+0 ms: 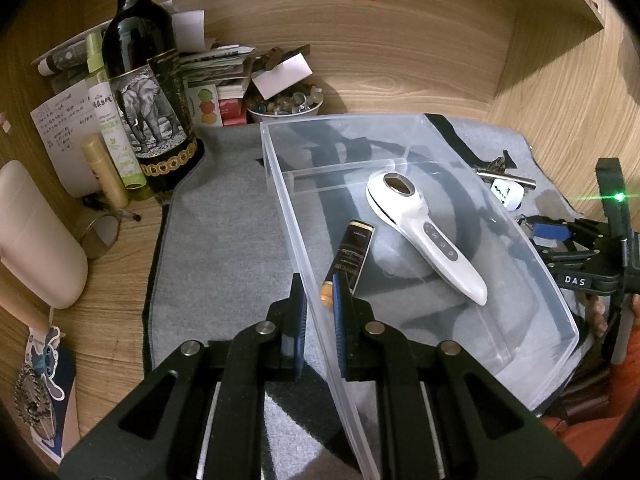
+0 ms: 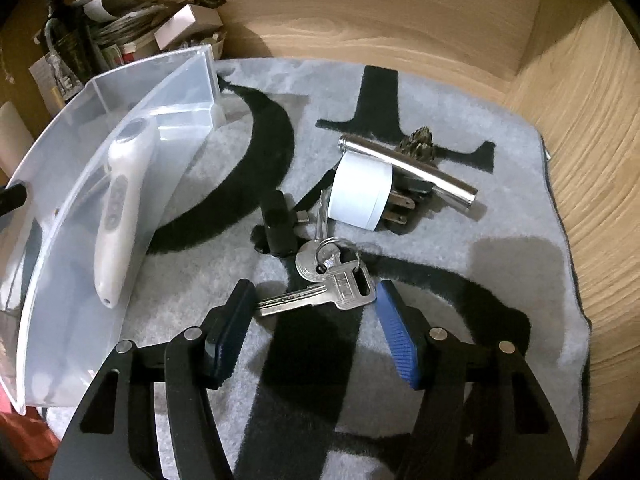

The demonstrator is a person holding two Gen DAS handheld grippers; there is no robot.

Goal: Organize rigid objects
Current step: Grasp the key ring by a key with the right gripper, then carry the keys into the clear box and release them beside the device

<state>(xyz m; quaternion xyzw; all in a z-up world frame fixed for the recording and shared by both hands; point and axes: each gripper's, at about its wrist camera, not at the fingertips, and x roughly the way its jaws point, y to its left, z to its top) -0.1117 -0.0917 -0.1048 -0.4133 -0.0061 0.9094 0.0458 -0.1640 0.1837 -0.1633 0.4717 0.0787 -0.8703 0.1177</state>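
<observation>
My left gripper (image 1: 320,292) pinches the near wall of the clear bin (image 1: 472,128), which sits on the gray mat's (image 1: 224,220) left side. Inside lie a white handheld device (image 1: 424,232) and a black tube (image 1: 352,256). My right gripper (image 2: 314,304) gapes wide around the keys (image 2: 332,280) at the mat's middle; a white plug (image 2: 360,196) and metal cylinder (image 2: 408,172) lie beyond.

Dim, warm indoor light falls from above, leaving soft shadows on the grey mat (image 2: 460,92). Glare streaks the clear plastic bin (image 1: 400,128). A green light (image 1: 619,197) flares at right. Fisheye bending curves the wood edges; the corners go black.
</observation>
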